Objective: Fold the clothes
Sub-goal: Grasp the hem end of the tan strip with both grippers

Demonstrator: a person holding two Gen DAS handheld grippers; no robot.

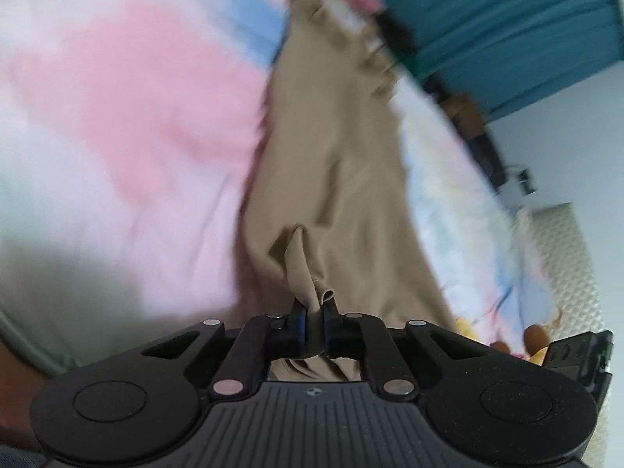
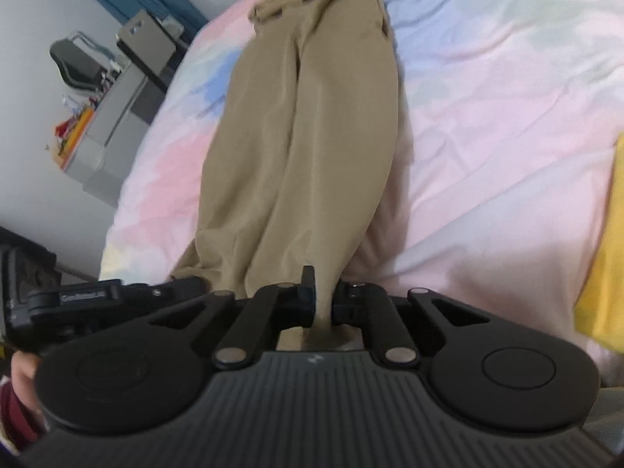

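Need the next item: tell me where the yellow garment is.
In the right wrist view, the yellow garment lies at the right edge on the pastel bedcover, right of the khaki trousers.

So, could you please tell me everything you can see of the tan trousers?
The tan trousers look like thin, smooth woven cloth, plain khaki, creased lengthwise. They stretch away over the pastel bedcover, with a gathered, ruffled waistband at the far end. The left gripper and the right gripper are each shut on a bunched pinch of the near end. The left wrist view is motion-blurred.
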